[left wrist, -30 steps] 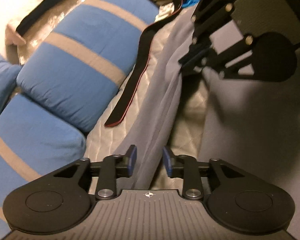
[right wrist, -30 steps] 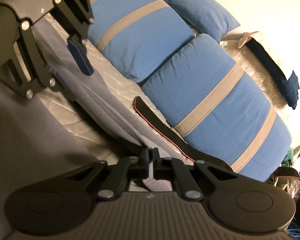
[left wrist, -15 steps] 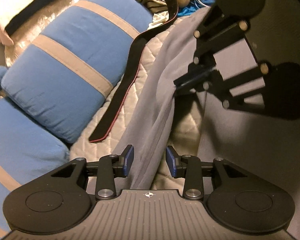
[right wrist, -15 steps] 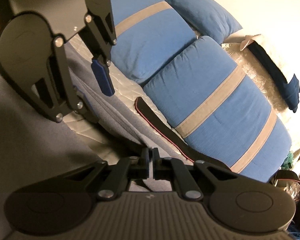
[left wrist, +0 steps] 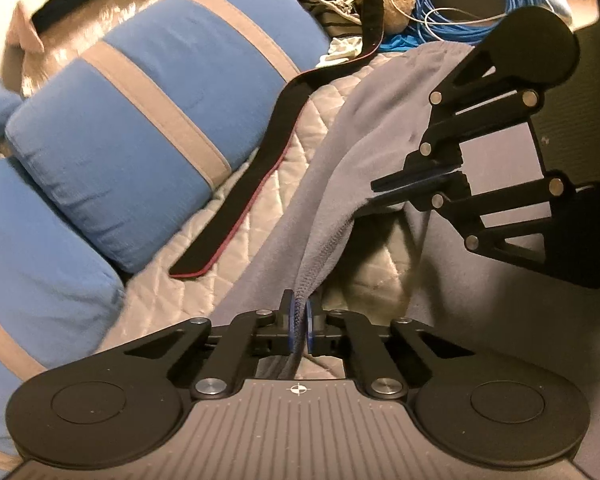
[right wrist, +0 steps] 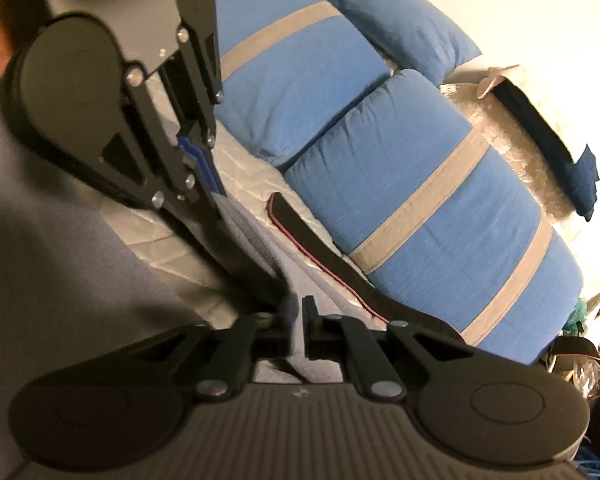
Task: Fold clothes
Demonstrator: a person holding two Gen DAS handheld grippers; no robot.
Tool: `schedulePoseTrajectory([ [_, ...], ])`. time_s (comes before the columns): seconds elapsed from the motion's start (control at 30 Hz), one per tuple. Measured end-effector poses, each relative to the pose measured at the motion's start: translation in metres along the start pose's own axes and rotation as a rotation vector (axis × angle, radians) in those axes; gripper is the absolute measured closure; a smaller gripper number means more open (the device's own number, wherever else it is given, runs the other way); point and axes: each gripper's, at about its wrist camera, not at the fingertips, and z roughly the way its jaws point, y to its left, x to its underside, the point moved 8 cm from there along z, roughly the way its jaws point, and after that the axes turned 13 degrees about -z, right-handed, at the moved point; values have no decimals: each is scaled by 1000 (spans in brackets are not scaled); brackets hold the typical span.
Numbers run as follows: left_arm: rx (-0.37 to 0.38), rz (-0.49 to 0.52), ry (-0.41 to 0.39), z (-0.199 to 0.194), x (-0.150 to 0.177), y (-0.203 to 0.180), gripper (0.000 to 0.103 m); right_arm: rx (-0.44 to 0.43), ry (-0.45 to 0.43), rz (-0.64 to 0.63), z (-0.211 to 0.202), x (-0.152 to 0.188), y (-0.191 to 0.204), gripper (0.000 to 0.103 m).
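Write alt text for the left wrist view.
The left gripper is shut on the seamed edge of a grey garment spread over a quilted bed. The right gripper is at that edge farther up; striped blue pillows and a black strap lie left.

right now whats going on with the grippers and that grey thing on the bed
A person is folding a grey garment on a quilted bed cover with two hand-held grippers. The left gripper is shut on the garment's stitched edge. The right gripper is opening, with grey cloth between its fingers; in its own view the pads look clear of it. Beside the garment lie a black strap with a red edge and blue pillows with grey stripes.
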Motion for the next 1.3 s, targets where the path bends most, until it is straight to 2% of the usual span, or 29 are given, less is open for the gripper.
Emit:
schedulePoseTrajectory([
  [0.03, -14, 17, -6, -1, 0, -2, 99, 4, -11, -3, -2, -2, 0, 71],
  [0.1, -42, 50, -23, -5, -1, -4, 99, 11, -28, -9, -4, -6, 2, 58],
  [0.3, -191, 213, -94, -15, -3, -10, 99, -7, -20, -16, 0, -6, 10, 42],
  [0.53, -332, 402, -127, -9, -2, -19, 99, -62, -2, 0, 19, -11, 19, 34],
  [0.77, -334, 382, -137, -4, -7, -16, 99, -127, -7, 59, 43, -13, 19, 25],
  [0.87, -326, 380, -133, -2, -6, -18, 99, -147, -15, 83, 49, -11, 15, 25],
  [1.03, -316, 352, -127, -2, -4, -18, 99, -136, -36, 42, 45, -8, 17, 28],
  [1.2, -315, 339, -124, -3, -5, -18, 99, -111, -31, 9, 43, -6, 17, 65],
  [1.3, -309, 337, -120, -2, -4, -19, 99, -92, -22, -13, 46, -5, 18, 67],
])
